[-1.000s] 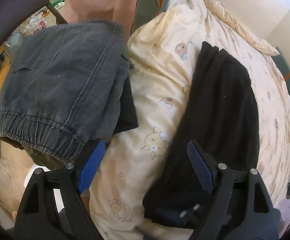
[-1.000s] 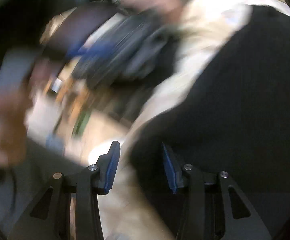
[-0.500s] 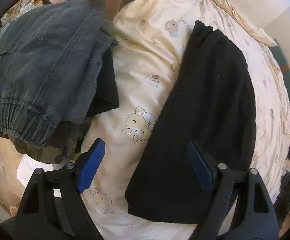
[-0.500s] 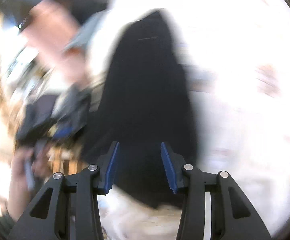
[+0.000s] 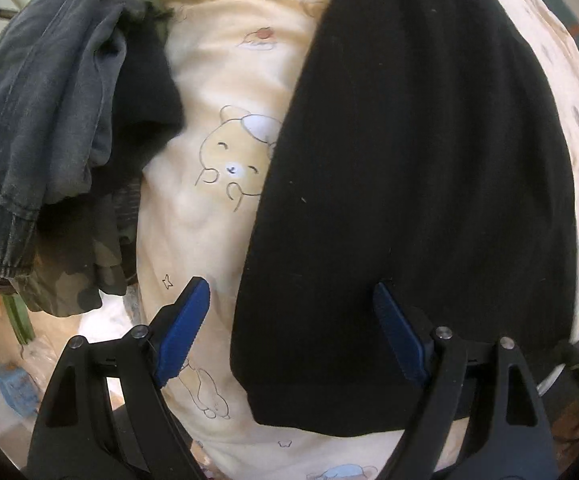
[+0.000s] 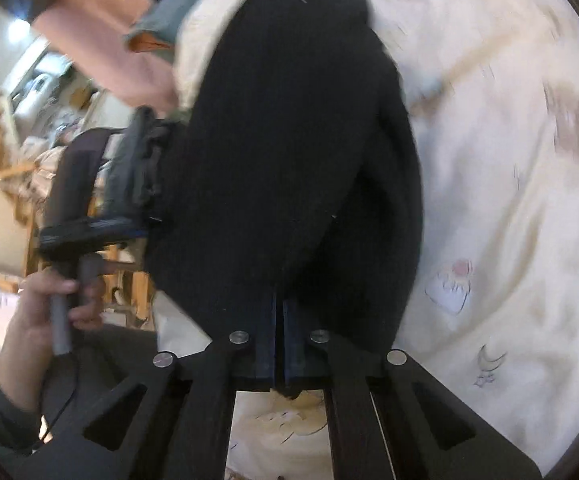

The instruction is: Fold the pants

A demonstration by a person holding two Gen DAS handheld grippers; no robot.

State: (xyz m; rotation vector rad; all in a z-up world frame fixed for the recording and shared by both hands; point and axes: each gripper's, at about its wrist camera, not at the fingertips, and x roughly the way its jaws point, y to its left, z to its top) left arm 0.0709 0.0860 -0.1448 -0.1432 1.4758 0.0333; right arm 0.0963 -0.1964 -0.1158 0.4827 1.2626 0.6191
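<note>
Black knit pants lie lengthwise on the cream bear-print bed — right tool clenched on their hem, left tool released; cross-folds apparently remain.

This is a bedroom in a home. A bed is covered by a cream duvet printed with cartoon bears, moons and stars (a childlike pattern). Clothes lie heaped at its edge: grey denim joggers with an elastic cuff over a camouflage garment. Beyond the bed, the blurred right wrist view shows wooden furniture and household clutter.
</note>
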